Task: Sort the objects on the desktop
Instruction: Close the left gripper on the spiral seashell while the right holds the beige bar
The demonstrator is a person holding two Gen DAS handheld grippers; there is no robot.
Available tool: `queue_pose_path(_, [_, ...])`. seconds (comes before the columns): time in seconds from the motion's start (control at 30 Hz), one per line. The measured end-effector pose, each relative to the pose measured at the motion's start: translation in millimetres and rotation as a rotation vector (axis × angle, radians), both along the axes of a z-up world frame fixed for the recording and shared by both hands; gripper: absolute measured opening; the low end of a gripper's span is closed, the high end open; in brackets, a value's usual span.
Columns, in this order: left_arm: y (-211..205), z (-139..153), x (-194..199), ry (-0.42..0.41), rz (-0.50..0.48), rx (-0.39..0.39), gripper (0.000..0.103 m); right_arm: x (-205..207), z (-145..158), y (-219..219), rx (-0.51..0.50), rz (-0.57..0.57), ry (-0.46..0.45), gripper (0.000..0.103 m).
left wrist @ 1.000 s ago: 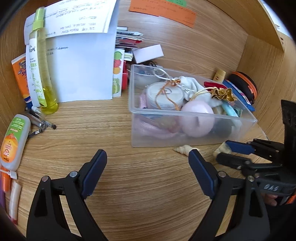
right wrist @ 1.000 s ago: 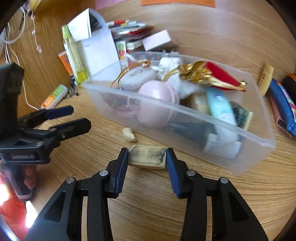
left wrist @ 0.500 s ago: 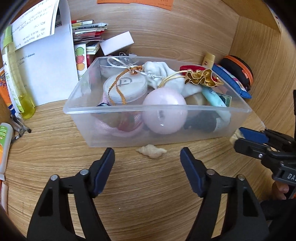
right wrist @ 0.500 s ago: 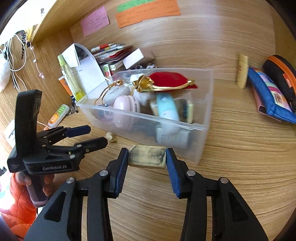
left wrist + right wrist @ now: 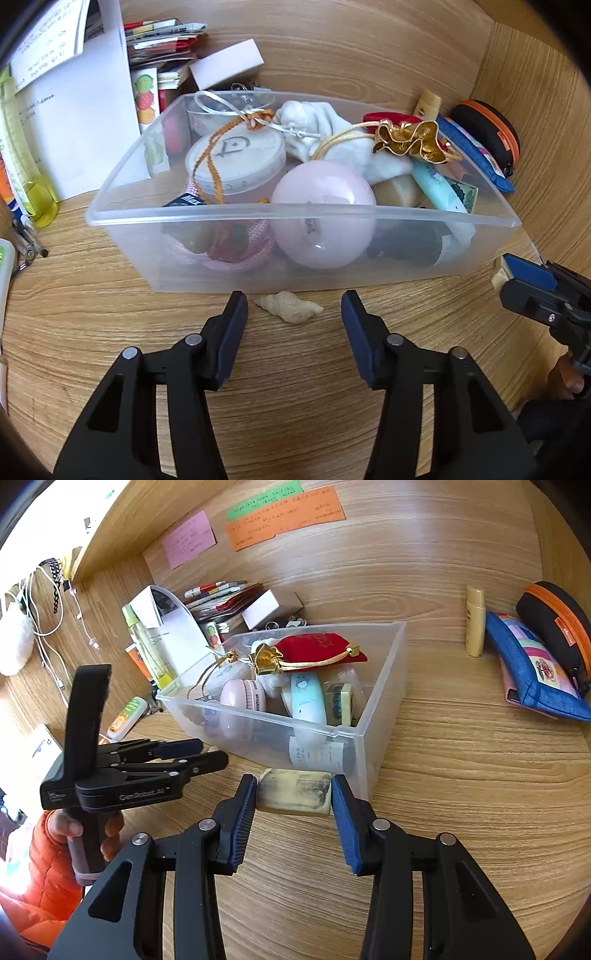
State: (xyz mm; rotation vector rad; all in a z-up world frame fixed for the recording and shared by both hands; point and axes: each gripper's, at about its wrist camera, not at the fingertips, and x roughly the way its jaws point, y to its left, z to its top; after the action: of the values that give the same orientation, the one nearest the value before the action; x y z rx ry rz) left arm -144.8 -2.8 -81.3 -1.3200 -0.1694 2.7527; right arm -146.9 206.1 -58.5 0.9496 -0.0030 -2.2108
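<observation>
Seashell [image 5: 289, 311] now lies on the desk [image 5: 110, 314] between the spread left tongs [image 5: 294, 321], which have closed in from a second ago; right tongs [image 5: 294, 797] keep pinching the eraser block [image 5: 293, 792] beside the bin [image 5: 384, 686], ready to drop in.

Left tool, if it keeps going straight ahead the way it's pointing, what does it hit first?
Most likely the seashell lying on the desk between the left tool's open fingers; right behind it stands the near wall of the clear plastic bin. The tool's height above the desk is unclear.
</observation>
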Motion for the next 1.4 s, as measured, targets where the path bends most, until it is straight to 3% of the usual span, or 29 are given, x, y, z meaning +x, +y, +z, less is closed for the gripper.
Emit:
queue_pose_path(0.33, [1.2,-1.8,-0.9,0.0,-0.009,-0.033,0.048,-8.3,-8.3,-0.1,-0.019,0.021,-0.045,0.038])
queue_pose_path(0.47, [4.7,-1.7,-3.2,0.0,-0.03,-0.045,0.033,-10.6,-10.0,0.2,-0.025,0.022,-0.057,0.038])
queue_pose_path(1.0, [0.1,2.5,18.6,0.028,-0.055,-0.025,0.03,-6.9,-8.1,-4.7,-0.009,0.012,-0.052,0.038])
queue_pose_path(1.4, [-2.4,33.7,48.7,0.137,-0.073,0.02,0.03,6.7,5.2,-19.1,0.017,0.029,-0.007,0.038])
